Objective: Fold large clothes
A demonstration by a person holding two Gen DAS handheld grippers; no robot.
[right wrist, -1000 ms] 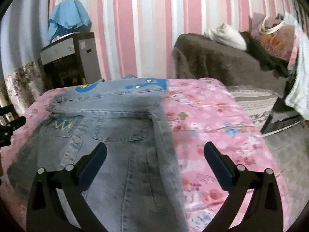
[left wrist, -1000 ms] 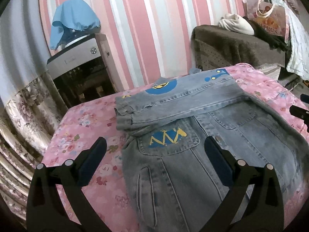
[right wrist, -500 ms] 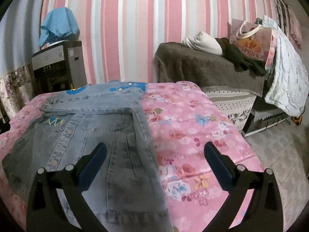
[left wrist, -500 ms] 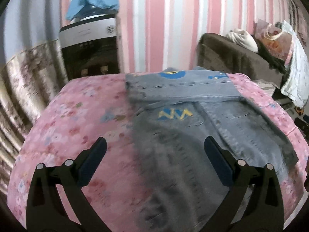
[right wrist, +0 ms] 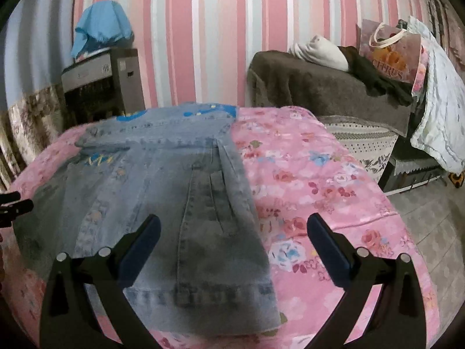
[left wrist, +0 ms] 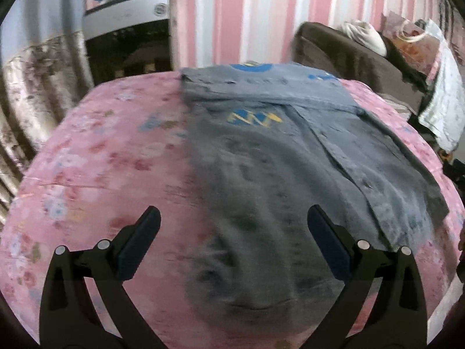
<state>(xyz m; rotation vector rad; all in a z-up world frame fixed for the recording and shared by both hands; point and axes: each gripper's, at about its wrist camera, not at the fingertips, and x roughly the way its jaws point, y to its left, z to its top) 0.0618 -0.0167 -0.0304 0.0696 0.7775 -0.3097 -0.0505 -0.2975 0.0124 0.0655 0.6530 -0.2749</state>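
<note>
A grey-blue denim jacket [left wrist: 276, 151] with blue and yellow patches lies flat on the pink floral bed cover [left wrist: 101, 160], sleeves folded in across the top. It also shows in the right wrist view [right wrist: 174, 189]. My left gripper [left wrist: 232, 238] is open and empty, above the jacket's near left edge. My right gripper [right wrist: 232, 238] is open and empty, above the jacket's near right hem corner. Part of the left gripper [right wrist: 14, 206] shows at the left edge of the right wrist view.
A grey cabinet [right wrist: 98, 87] with a blue cloth [right wrist: 101, 26] on top stands at the back left. A brown-covered bench [right wrist: 319, 87] with clothes and a paper bag [right wrist: 389, 52] stands at the back right. Bare floor [right wrist: 430, 221] lies right of the bed.
Both grippers have pulled back toward the near edge of the bed and risen; the jacket now looks farther away and whole. The jacket has not moved. Both grippers stayed open.
</note>
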